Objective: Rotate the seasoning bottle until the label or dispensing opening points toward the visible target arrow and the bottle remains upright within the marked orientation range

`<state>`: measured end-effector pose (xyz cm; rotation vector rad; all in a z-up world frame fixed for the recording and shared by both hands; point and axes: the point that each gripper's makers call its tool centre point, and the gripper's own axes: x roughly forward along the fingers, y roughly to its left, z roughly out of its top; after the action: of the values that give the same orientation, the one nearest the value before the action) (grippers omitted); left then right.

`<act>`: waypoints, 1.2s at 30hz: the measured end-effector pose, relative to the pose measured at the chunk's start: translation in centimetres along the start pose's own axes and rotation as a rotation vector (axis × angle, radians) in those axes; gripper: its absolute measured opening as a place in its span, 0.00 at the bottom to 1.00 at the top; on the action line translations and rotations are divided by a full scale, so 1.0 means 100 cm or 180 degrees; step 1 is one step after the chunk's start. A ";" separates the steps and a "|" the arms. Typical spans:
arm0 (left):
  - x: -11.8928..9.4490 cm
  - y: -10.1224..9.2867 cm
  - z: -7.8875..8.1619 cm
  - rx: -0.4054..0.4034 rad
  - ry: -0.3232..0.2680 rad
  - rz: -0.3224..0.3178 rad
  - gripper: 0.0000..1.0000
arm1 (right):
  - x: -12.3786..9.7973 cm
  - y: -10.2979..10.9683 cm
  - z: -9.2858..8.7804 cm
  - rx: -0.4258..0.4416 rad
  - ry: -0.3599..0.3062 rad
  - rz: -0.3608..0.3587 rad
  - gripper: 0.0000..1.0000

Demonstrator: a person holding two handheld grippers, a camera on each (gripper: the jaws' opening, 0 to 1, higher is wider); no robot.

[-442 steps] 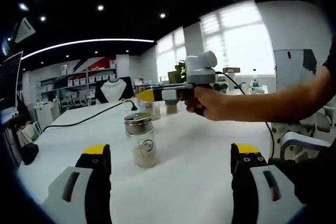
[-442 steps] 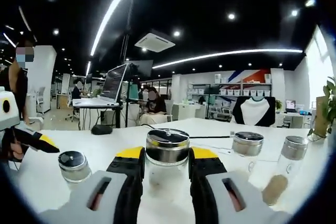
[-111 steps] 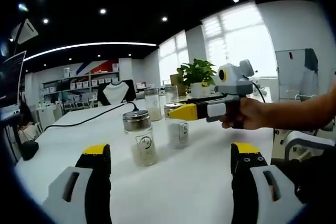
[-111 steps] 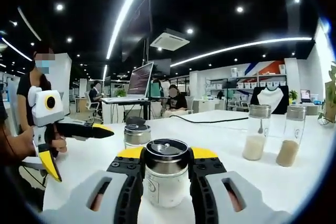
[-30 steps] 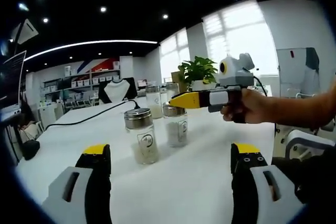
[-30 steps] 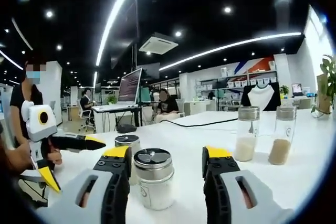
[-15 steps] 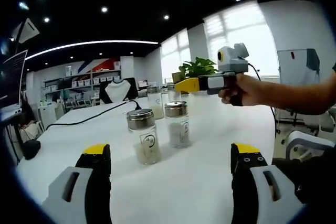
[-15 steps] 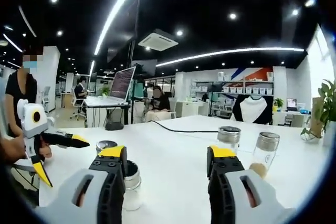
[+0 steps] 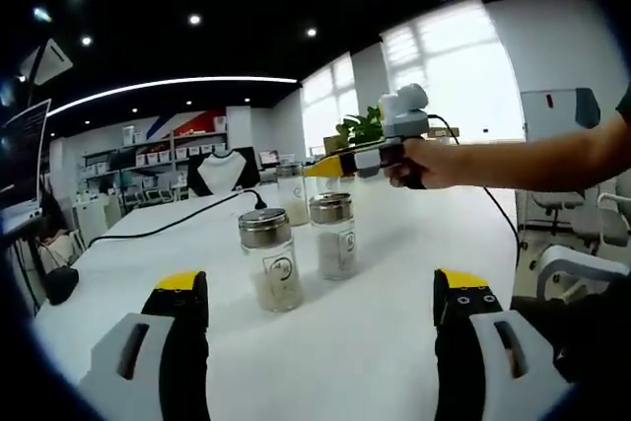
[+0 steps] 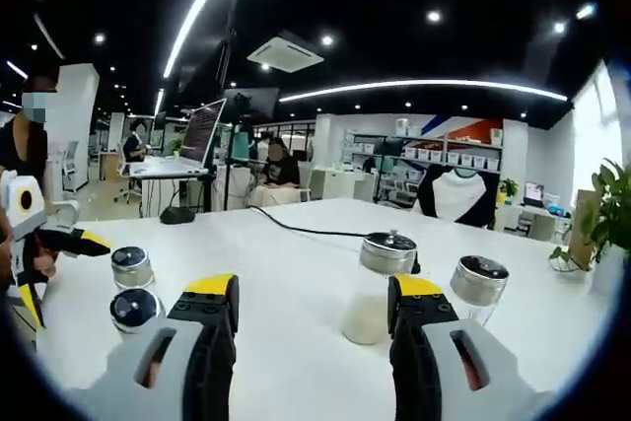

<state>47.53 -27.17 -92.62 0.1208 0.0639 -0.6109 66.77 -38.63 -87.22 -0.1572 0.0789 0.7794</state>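
Two glass seasoning bottles with metal lids stand upright on the white table (image 9: pixel 394 283): a near bottle (image 9: pixel 270 261) and a second bottle (image 9: pixel 334 236), both holding pale powder and showing round label marks. In the right gripper view these two appear small at the left, one bottle (image 10: pixel 131 268) behind the other (image 10: pixel 134 311). My left gripper (image 9: pixel 320 288) is open, short of them. My right gripper (image 10: pixel 311 293) is open with nothing between its jaws; a far bottle (image 10: pixel 384 288) stands just ahead, to the right. A hand holds the right gripper (image 9: pixel 340 164) above the second bottle.
Another bottle (image 10: pixel 477 288) stands partly behind my right jaw, and a third bottle (image 9: pixel 291 194) sits at the back. A black cable (image 9: pixel 168 226) crosses the table. The left gripper (image 10: pixel 44 239) is at the left edge. A plant (image 10: pixel 606 214), shelves and seated people lie beyond.
The right gripper, shut on a bottle 3.7 s ago, opened, lifted off it and swung toward the farther bottles. The left gripper has stayed put.
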 end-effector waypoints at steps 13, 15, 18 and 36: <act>0.003 -0.002 -0.003 0.0011 0.0044 -0.0003 1.00 | 0.034 -0.038 -0.009 0.0183 -0.0137 -0.0456 0.53; 0.004 -0.003 -0.003 0.0017 0.0047 -0.0012 1.00 | 0.039 -0.044 -0.008 0.0072 -0.0115 -0.0528 0.53; 0.004 -0.004 -0.003 0.0026 0.0047 -0.0016 1.00 | 0.045 -0.051 -0.010 0.0133 -0.0111 -0.0592 0.51; 0.005 -0.005 -0.001 0.0069 0.0059 -0.0028 1.00 | 0.080 -0.067 -0.008 0.0089 -0.0074 -0.0699 0.41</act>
<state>47.65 -27.84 -92.80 0.1473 0.0757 -0.6194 77.13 -37.88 -88.24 -0.1277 0.0493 0.5608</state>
